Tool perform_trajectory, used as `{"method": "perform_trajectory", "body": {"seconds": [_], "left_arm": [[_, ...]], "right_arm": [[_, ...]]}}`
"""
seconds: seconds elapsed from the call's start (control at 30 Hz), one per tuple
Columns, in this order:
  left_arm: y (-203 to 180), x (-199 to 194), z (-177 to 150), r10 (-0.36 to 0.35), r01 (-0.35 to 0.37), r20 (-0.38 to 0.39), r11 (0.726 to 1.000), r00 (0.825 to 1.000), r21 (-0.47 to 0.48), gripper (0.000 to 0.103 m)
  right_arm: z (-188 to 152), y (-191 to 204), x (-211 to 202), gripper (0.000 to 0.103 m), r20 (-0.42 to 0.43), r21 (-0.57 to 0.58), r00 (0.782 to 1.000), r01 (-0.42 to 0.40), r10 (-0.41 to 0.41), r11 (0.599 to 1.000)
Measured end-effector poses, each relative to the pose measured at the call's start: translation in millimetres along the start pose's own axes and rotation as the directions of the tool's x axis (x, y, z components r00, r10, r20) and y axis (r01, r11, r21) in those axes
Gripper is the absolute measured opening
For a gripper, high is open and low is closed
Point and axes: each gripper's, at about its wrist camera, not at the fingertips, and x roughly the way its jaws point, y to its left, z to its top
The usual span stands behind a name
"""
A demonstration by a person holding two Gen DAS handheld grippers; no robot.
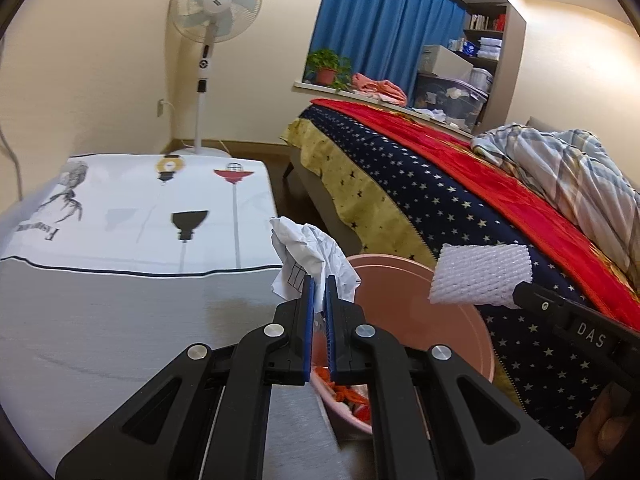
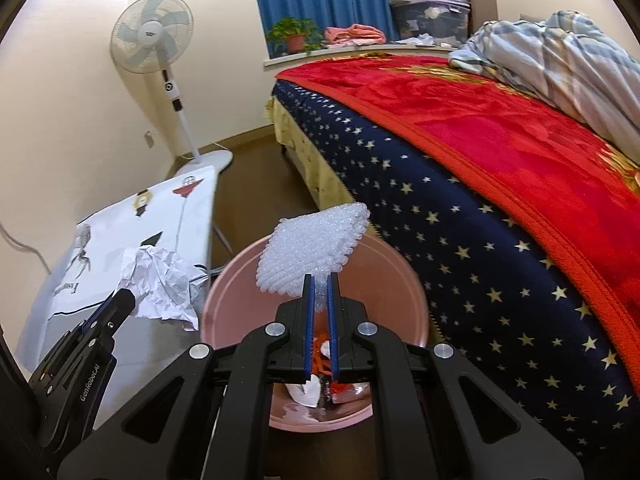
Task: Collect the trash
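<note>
My left gripper [image 1: 319,282] is shut on a crumpled white paper [image 1: 310,256], held at the left rim of a pink bin [image 1: 472,320]. From the right wrist view the same paper [image 2: 160,284] hangs left of the bin [image 2: 228,292], with the left gripper [image 2: 120,300] behind it. My right gripper [image 2: 320,280] is shut on a white foam net sleeve [image 2: 312,248], which hangs over the bin's mouth. In the left wrist view that foam net [image 1: 480,276] and the right gripper [image 1: 520,292] come in from the right. Orange and white scraps [image 2: 320,350] lie at the bin's bottom.
A table under a white printed cloth [image 1: 140,216] stands left of the bin. A bed with a starred navy cover and red blanket [image 1: 460,184] runs along the right. A standing fan [image 1: 212,20] is in the far corner, with brown floor between table and bed.
</note>
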Motion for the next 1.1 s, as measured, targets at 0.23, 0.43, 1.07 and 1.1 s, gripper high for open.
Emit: {"method": "perform_trajectory", "body": {"seconds": [0.23,0.43,1.07,1.1], "left_arm": [[-15.2,10.7,-2.3,-0.089,0.090,-0.015,0.996,0.996,0.011,0.006],[-14.7,13.0,-5.2,-0.118,0.118,-0.025,0.993,0.993,0.008,0.032],[30.5,-85.5,19.7,0.080,-0.080,0.110,0.997,0.991,-0.006,0.095],[33.8,-92.4,22.6,0.087,-0.086,0.120,0.996,0.989,-0.015,0.095]], "right_arm": [[-1.1,-6.8,5.9,0.010,-0.015,0.000,0.999,0.040,-0.040,0.999],[-4.5,-10.2,9.3,0.035,-0.035,0.013,0.997,0.066,-0.065,0.998],[-3.1,2.3,-59.1,0.098,0.108,-0.009,0.993,-0.035,0.036,0.999],[-4.0,3.8,-64.3,0.098,0.113,-0.009,0.992,-0.046,0.047,0.999]]}}
